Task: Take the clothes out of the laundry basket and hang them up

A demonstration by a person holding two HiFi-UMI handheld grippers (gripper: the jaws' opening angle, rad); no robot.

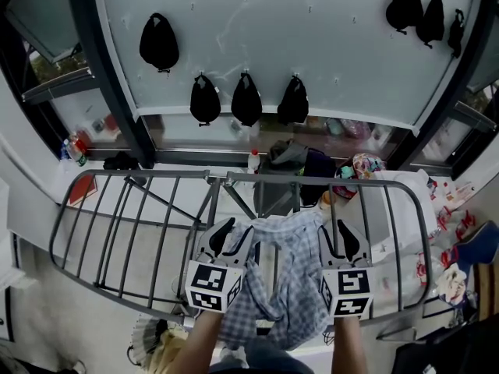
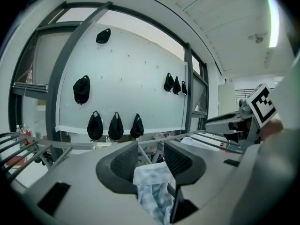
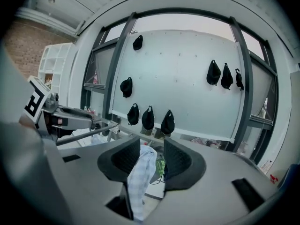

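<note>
- The blue-and-white checked cotton shirt (image 1: 281,279) lay draped over the near rails of the grey metal-bar drying rack (image 1: 101,209), lower centre of the head view.
- The left gripper (image 1: 234,236) sat at its left edge and the right gripper (image 1: 337,240) at its right, both equally near.
- Both had their jaws well apart, with loose cloth between the pads but not pinched.

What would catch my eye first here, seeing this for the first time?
A blue-and-white checked shirt lies across the near side of a grey drying rack, centre of the head view. The left gripper and right gripper flank it, jaws apart with cloth loose between them. Behind, black pouches hang on a pale wall.
</note>
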